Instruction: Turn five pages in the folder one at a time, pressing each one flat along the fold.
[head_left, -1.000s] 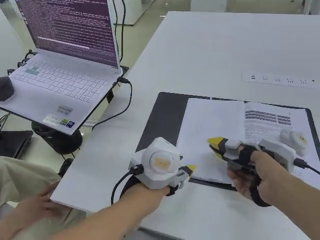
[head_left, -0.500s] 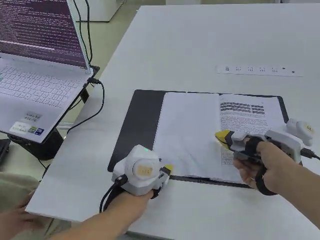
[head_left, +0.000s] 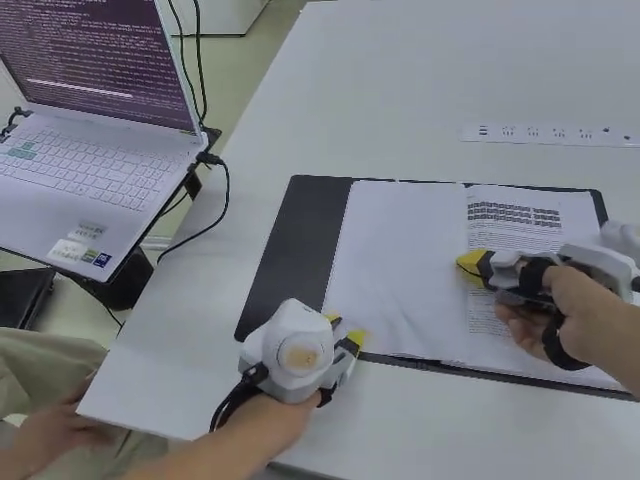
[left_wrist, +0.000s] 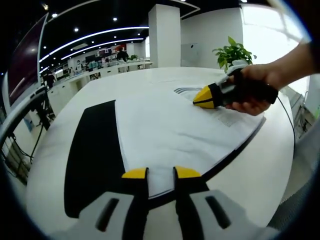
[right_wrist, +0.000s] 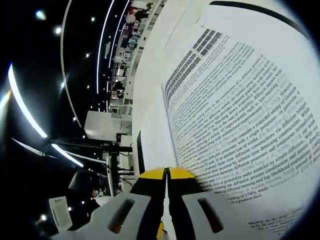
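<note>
Lying open on the white table (head_left: 400, 90), what does the folder (head_left: 300, 250) contain? (Reader)

Folder: black cover, spread flat near the table's front edge. Inside, two faces of paper show. Left, a blank white page (head_left: 400, 270), which leaves a wide strip of black cover bare on its left side. Right, a printed page (head_left: 520, 225), with a block of dark heading lines above dense text. The fold runs between the two. (Legend)

And the two tools? (Reader)

Left gripper (head_left: 350, 338): at the folder's near edge, by the lower left corner of the blank page. Its yellow-tipped jaws stand a narrow gap apart, with the page's edge just ahead of them. Whether any paper lies between them cannot be told. Right gripper (head_left: 470, 262): held in a hand (head_left: 560, 320) above the printed page, jaws closed together with nothing between them. Its tips sit at that page's inner margin, just beside the fold. The right gripper view shows lines of text running right up to the tips. (Legend)

What surrounds the folder? (Reader)

Beyond it on the table, well apart, a white power strip (head_left: 558, 133). Off the table's left side, an open laptop (head_left: 90, 150) with text on its screen. In the left gripper view, a potted plant (left_wrist: 235, 52) stands behind the right gripper. (Legend)
</note>
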